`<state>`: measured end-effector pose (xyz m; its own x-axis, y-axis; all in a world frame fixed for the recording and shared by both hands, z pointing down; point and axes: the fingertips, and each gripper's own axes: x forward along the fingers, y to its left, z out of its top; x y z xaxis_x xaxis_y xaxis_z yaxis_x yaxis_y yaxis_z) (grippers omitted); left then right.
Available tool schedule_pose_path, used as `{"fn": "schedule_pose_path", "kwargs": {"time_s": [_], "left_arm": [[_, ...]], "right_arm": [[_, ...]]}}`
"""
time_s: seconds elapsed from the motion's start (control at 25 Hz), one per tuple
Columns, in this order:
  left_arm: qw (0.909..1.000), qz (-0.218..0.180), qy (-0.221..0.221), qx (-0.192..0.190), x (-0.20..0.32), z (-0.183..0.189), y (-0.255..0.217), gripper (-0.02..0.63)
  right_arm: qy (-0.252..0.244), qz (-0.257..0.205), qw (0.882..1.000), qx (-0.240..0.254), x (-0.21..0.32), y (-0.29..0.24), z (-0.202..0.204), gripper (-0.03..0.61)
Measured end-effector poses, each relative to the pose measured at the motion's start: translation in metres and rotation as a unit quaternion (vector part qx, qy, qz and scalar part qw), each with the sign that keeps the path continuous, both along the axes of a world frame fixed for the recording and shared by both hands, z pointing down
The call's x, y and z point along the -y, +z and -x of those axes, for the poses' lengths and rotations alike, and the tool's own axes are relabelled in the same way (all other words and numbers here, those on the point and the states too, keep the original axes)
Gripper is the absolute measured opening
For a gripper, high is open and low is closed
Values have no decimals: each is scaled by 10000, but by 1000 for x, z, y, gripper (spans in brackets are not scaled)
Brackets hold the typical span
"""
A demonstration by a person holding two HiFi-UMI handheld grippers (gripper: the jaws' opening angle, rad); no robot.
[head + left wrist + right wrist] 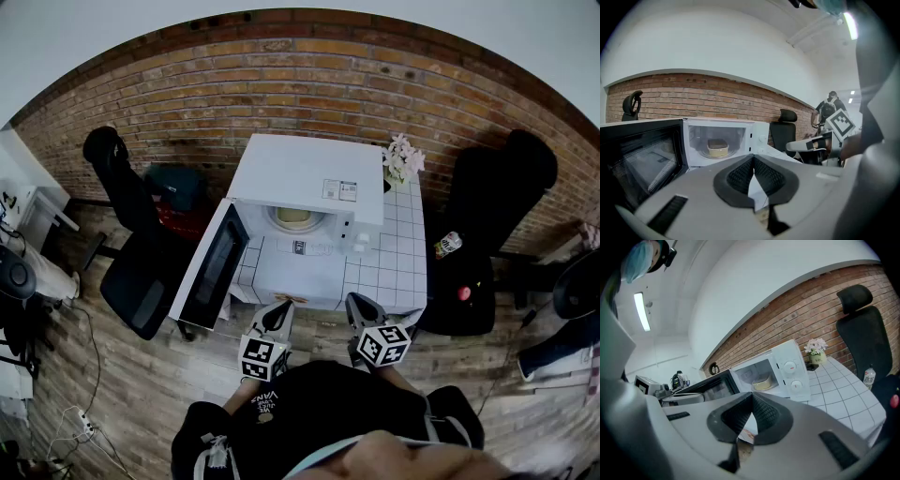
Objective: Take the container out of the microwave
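A white microwave [309,183] stands on a white tiled table [398,267] with its door [211,267] swung open to the left. Inside on the turntable sits a cream container [292,217], also seen as a low tub [717,148] in the left gripper view and in the right gripper view [762,384]. My left gripper [278,314] and right gripper [359,309] hover side by side at the table's near edge, well short of the oven. Both are shut with nothing between their pads.
A vase of pale flowers [403,159] stands at the table's back right corner. Black office chairs flank the table, one on the left [131,234] and one on the right [487,234] with a bottle [447,244] on its seat. A brick wall is behind.
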<state>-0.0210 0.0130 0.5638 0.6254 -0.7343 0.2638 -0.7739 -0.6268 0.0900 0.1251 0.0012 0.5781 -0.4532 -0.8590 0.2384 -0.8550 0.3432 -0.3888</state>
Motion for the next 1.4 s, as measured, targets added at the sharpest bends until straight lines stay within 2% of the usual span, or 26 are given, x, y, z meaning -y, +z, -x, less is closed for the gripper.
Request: {"fn": "schedule_pose_path", "kwargs": {"time_s": [0.28,0.44,0.68,1.0,1.4], "left_arm": [[9999,64,21,-97,2,1,2,11],[9998,24,-85,-158,3,2,1,11],[9993,-13,-339,-161,6,1,0,12],[9959,52,-867,-259,-1,-17,7,11],[9932,181,-1102,-316,-21,-37,13,12]], "right_arm": [[-27,-117,9999,-122,-1,-1,4,5],[-45,-235,9997,-24,0,-4,4,5],[-23,-60,9999,151,1,1,-11,6],[-407,-285,9987,-117,-6,0,-35,6],[-789,-315,9961,246,-11,-1,-41,6]]}}
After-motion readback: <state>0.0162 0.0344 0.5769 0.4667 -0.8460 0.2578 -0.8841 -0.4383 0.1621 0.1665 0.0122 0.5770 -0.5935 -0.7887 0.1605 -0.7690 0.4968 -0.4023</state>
